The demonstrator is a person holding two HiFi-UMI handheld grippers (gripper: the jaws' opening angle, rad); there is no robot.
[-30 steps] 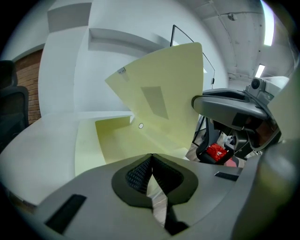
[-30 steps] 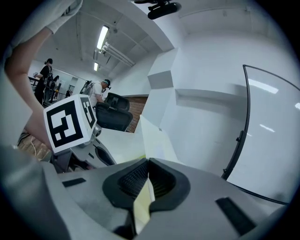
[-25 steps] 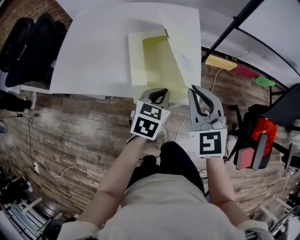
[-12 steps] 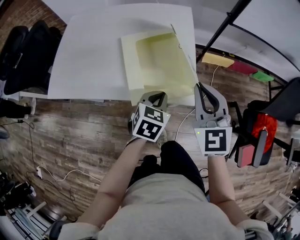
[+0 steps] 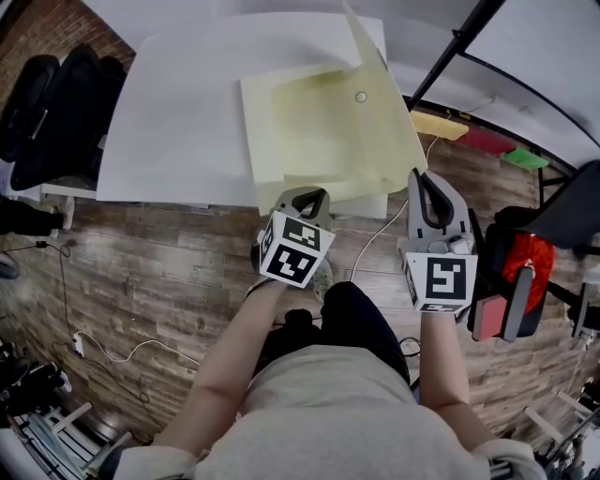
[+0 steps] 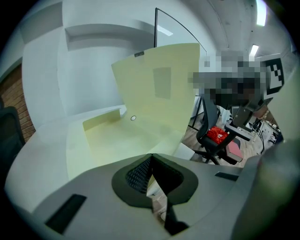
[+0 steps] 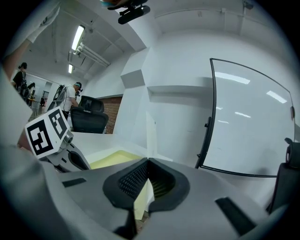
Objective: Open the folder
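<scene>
An office-like workroom.
White desk [image 5: 187,112], black office chairs [image 5: 47,103], brick wall [image 5: 28,23], wood-plank floor [image 5: 159,272] with loose cables [image 5: 122,347], ceiling strip lights [image 7: 77,37], and people [image 7: 72,93] standing at the far end.

R gripper [image 7: 147,161] fingers pinched on flap of yellow folder [image 7: 111,158], prob.; L gripper [image 7: 77,161] at left.

Your pale yellow folder [image 5: 309,141] lies half open, its back sheet flat just ahead of your left claw [image 5: 302,194], which pinches the near edge. Its front cover [image 5: 389,131] stands tilted upward, its edge clamped in your right claw [image 5: 419,175].
</scene>
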